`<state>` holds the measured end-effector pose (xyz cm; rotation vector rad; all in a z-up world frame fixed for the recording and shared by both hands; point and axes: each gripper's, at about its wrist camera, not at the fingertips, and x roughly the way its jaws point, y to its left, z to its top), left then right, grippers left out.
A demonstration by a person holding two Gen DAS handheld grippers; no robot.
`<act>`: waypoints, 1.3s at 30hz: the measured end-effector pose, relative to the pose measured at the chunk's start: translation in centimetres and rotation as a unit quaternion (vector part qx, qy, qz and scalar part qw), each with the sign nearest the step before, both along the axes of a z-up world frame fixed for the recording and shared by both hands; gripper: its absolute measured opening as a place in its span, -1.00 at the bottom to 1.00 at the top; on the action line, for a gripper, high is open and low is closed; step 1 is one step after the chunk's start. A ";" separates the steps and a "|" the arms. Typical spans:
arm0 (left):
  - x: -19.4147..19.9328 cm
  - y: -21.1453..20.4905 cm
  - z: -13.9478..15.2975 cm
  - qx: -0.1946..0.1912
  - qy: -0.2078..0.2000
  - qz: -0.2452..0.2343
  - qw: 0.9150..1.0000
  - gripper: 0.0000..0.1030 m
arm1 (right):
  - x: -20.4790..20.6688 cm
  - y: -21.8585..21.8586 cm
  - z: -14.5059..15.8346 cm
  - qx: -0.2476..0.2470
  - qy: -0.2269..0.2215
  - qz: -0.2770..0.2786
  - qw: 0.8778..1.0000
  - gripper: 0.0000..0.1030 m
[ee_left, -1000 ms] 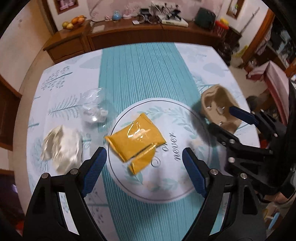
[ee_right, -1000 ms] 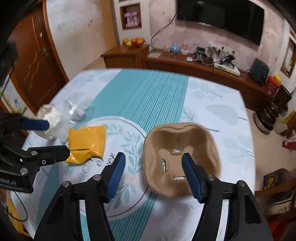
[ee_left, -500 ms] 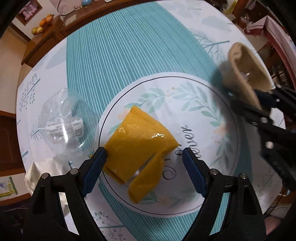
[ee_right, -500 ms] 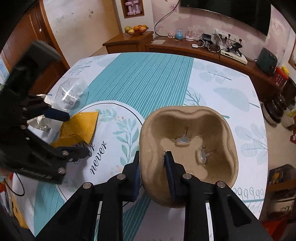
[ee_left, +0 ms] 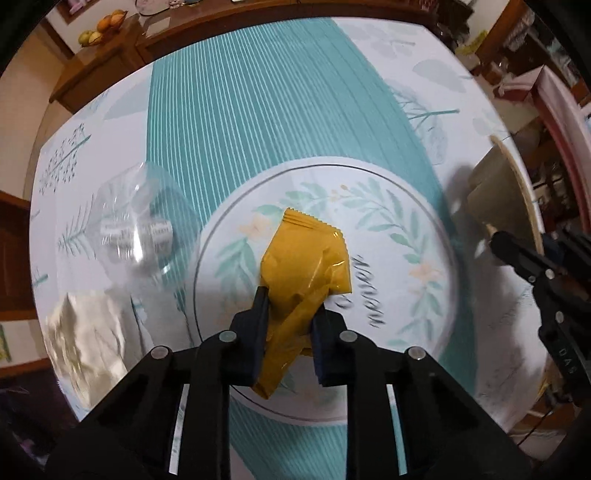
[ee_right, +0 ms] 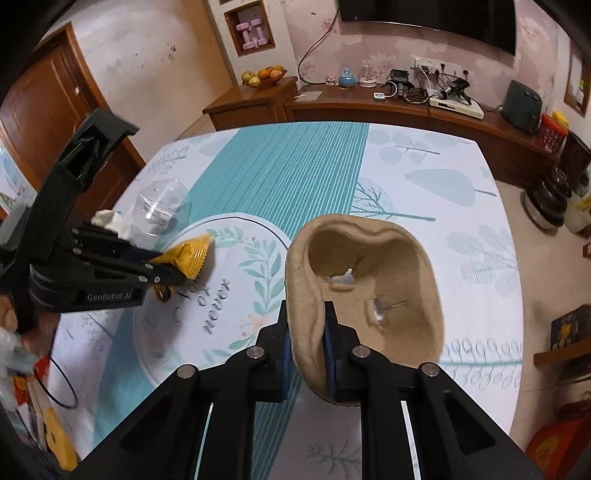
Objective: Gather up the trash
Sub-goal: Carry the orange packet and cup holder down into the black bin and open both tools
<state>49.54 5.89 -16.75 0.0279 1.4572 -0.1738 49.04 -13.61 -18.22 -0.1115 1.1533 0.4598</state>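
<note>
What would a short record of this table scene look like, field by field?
Left gripper: shut on yellow wrapper
Right gripper: shut on pulp tray, gripping its wall
Tray pose: tilted up
Left on table: clear cup, crumpled paper
Cup and paper: at the table's left side, paper nearer the camera
Cloth: teal stripe, leaf print
Background: sideboard with fruit bowl

A long wooden sideboard (ee_right: pixel 388 107) lines the pink floral wall (ee_right: pixel 369 44) under a television (ee_right: pixel 424 14); a wooden door (ee_right: pixel 40 122) stands left
</note>
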 end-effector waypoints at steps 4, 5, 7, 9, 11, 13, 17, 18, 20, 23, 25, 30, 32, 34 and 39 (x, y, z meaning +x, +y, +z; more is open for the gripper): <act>-2.4 -0.3 1.7 -0.019 -0.009 0.017 1.000 -0.68 | -1.9 -1.1 1.5 0.018 0.004 -0.027 0.999 -0.77; -3.3 -0.3 2.4 -0.028 -0.013 0.024 0.999 -0.68 | -2.5 -1.4 1.9 0.022 0.004 -0.033 0.999 -0.77; -5.1 -0.2 3.8 -0.042 -0.021 0.032 0.998 -0.68 | -4.2 -1.8 3.1 0.028 0.001 -0.044 0.999 -0.77; -7.2 -0.3 5.5 -0.051 -0.036 0.034 0.997 -0.68 | -6.1 -2.0 4.6 0.029 -0.007 -0.053 0.998 -0.77; -9.3 -0.3 7.8 -0.064 -0.054 0.035 0.996 -0.68 | -8.3 -2.2 6.0 0.033 -0.014 -0.063 0.997 -0.77; -11.9 -0.7 10.3 -0.073 -0.071 0.034 0.994 -0.68 | -10.9 -2.2 7.7 0.040 -0.021 -0.076 0.996 -0.77; -17.9 -0.7 14.1 -0.098 -0.098 0.024 0.990 -0.68 | -16.9 -1.8 10.9 0.055 -0.038 -0.104 0.992 -0.77; -19.2 -0.5 14.9 -0.100 -0.103 0.021 0.989 -0.68 | -18.5 -1.6 11.7 0.058 -0.043 -0.110 0.991 -0.77; -22.2 0.2 16.3 -0.107 -0.115 0.012 0.987 -0.68 | -22.3 -0.8 13.3 0.063 -0.053 -0.118 0.990 -0.77; -26.8 1.1 17.9 -0.112 -0.125 -0.001 0.986 -0.68 | -27.6 0.5 14.7 0.065 -0.061 -0.129 0.988 -0.77; -29.5 1.8 18.6 -0.119 -0.130 -0.013 0.984 -0.68 | -31.1 1.4 15.4 0.067 -0.062 -0.136 0.986 -0.77; -36.2 3.5 19.2 -0.134 -0.130 -0.032 0.982 -0.68 | -39.1 4.3 16.3 0.067 -0.059 -0.150 0.985 -0.77; -38.4 4.0 19.1 -0.138 -0.127 -0.037 0.982 -0.68 | -42.2 5.5 16.7 0.069 -0.056 -0.153 0.984 -0.77; -40.7 4.6 18.9 -0.141 -0.123 -0.045 0.981 -0.68 | -45.0 6.9 16.9 0.068 -0.053 -0.153 0.985 -0.77; -45.2 6.1 18.2 -0.146 -0.105 -0.051 0.982 -0.68 | -50.1 9.5 17.2 0.058 -0.040 -0.140 0.988 -0.77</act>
